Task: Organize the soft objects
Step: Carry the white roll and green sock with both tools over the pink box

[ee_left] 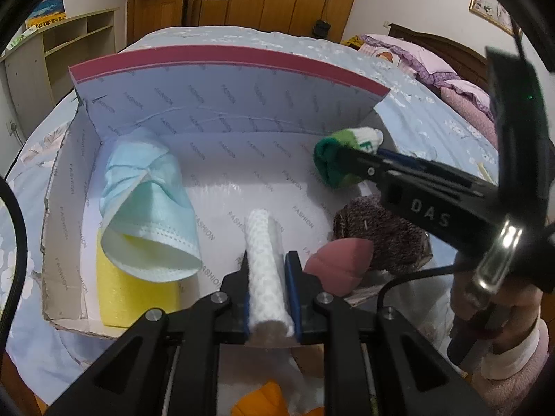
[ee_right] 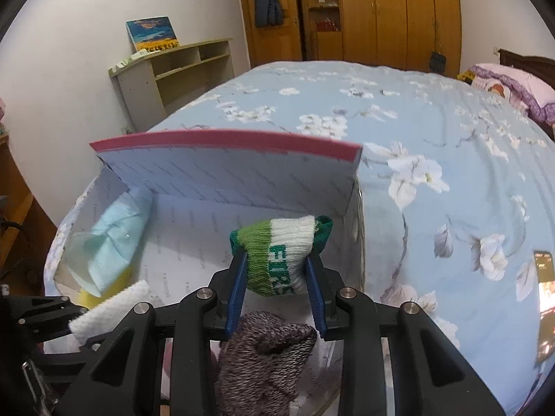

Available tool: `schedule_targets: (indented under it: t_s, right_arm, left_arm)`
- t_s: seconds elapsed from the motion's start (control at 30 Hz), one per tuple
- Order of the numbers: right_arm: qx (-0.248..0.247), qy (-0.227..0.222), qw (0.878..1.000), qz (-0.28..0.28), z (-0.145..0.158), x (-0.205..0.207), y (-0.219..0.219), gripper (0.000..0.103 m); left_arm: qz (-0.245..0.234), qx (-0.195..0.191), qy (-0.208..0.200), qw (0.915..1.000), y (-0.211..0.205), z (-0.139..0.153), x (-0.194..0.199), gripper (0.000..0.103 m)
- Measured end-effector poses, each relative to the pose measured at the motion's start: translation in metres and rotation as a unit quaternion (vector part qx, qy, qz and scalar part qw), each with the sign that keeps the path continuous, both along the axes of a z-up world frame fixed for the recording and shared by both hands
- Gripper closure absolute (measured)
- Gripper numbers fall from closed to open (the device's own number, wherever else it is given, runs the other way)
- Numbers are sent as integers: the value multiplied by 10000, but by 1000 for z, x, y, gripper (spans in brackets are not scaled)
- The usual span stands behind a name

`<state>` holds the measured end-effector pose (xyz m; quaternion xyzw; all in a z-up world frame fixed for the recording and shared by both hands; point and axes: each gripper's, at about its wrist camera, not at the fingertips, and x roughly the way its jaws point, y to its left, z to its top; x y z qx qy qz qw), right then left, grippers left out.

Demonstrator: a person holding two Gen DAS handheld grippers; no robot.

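White roll (ee_left: 265, 263): soft textured white cloth rolled into a cylinder, pinched between the blue pads of the left tongs (ee_left: 269, 289); in the right wrist view it shows at the lower left (ee_right: 111, 308).
Roll axis: long axis runs along the tongs' fingers, its free end pointing away toward the far wall of the box, over the near middle of the box floor.
Green sock (ee_right: 281, 253): rolled sock in dark green, light green and white bands with green lettering, squeezed between the right tongs (ee_right: 277, 277); in the left wrist view it sits at the far right of the box (ee_left: 341, 157).
Sock axis: lies crosswise between the pads, white end toward the right wall of the box.
Cardboard box (ee_left: 222, 111): open, white lining printed FASHION, red-edged flap standing up on the far side; it rests on the bed (ee_right: 433, 131), which has a blue floral cover.
Face mask (ee_left: 149, 204): pale blue, curled into a cone, at the left of the box, its wide mouth facing near.
Yellow sponge (ee_left: 131, 294): near left corner, under the mask's near edge.
Pink sponge (ee_left: 338, 265): egg-shaped, near right, just beside the left tongs.
Knitted sock (ee_left: 378, 235): mottled maroon-grey, at the right of the box, touching the pink sponge, below the right tongs.
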<state>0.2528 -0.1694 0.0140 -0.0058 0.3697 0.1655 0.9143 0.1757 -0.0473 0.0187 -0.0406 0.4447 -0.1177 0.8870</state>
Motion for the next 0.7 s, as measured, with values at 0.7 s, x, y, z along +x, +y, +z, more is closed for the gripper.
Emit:
schedule_targets:
  t_s: [0.7]
  right_arm:
    - [11, 77, 10000, 8, -10, 2, -3, 65]
  left_arm:
    - [303, 89, 68, 9995, 4, -8, 0, 57]
